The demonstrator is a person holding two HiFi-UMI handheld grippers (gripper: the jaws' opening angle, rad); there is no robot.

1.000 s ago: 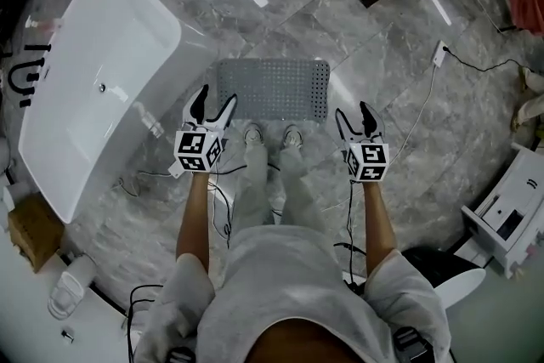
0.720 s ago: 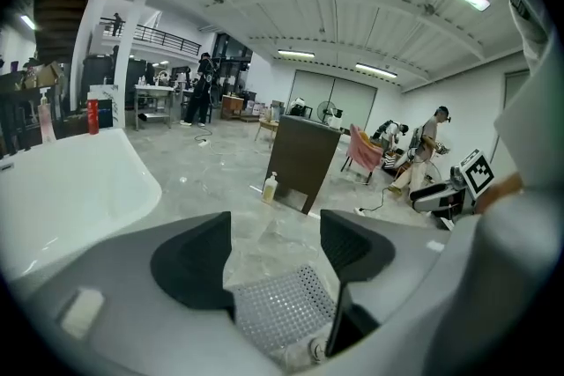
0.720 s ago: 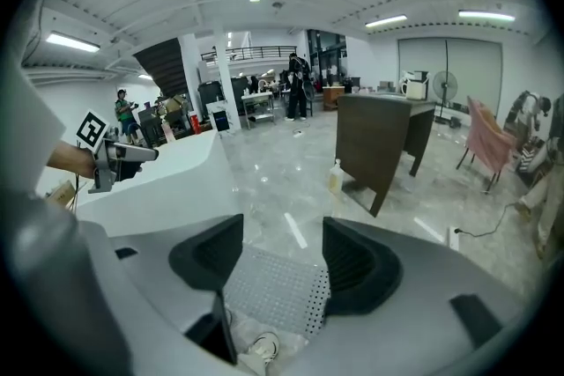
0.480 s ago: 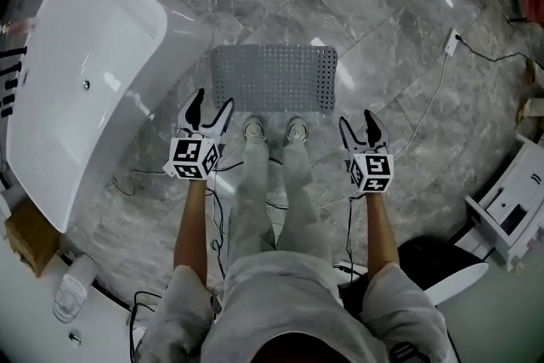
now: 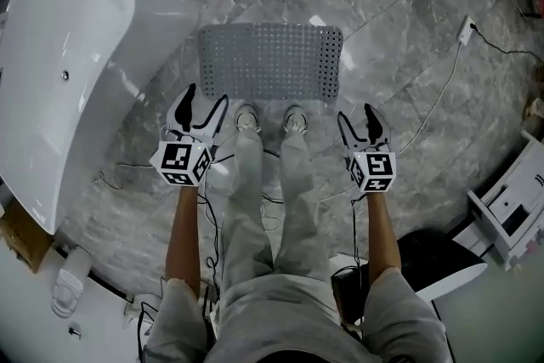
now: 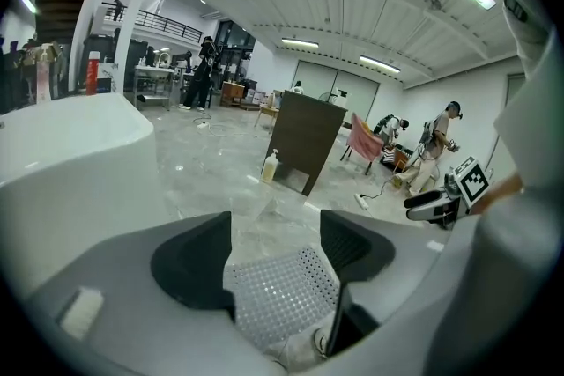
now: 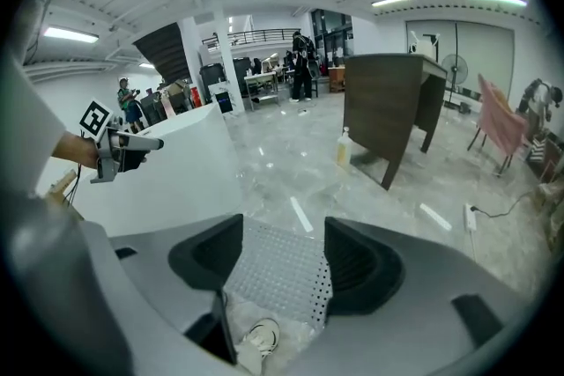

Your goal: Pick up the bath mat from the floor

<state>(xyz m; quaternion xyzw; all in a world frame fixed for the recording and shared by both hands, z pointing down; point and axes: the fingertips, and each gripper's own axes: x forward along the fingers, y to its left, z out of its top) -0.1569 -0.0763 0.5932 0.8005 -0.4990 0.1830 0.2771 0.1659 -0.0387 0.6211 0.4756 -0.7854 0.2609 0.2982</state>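
Observation:
A grey perforated bath mat [image 5: 270, 62] lies flat on the marble floor, just beyond the person's shoes [image 5: 247, 119]. My left gripper [image 5: 206, 95] hangs open over the floor at the mat's near left corner, above it and holding nothing. My right gripper [image 5: 356, 113] is open too, off the mat's near right corner. In the left gripper view the mat [image 6: 278, 295] shows between the open jaws of the left gripper [image 6: 275, 246]. The right gripper view frames the mat [image 7: 278, 273] the same way between the right gripper [image 7: 282, 246] jaws, which are empty.
A white bathtub [image 5: 59, 72] stands close on the left. Cables trail behind the feet, and a cord runs to a power strip [image 5: 466, 30] at the right. A dark cabinet [image 6: 304, 136] with a bottle [image 6: 269, 167] stands beyond the mat. A white unit [image 5: 510, 208] sits at far right.
Both grippers have sunk toward the floor, and the mat now looks larger and nearer. The jaws stand as wide as before.

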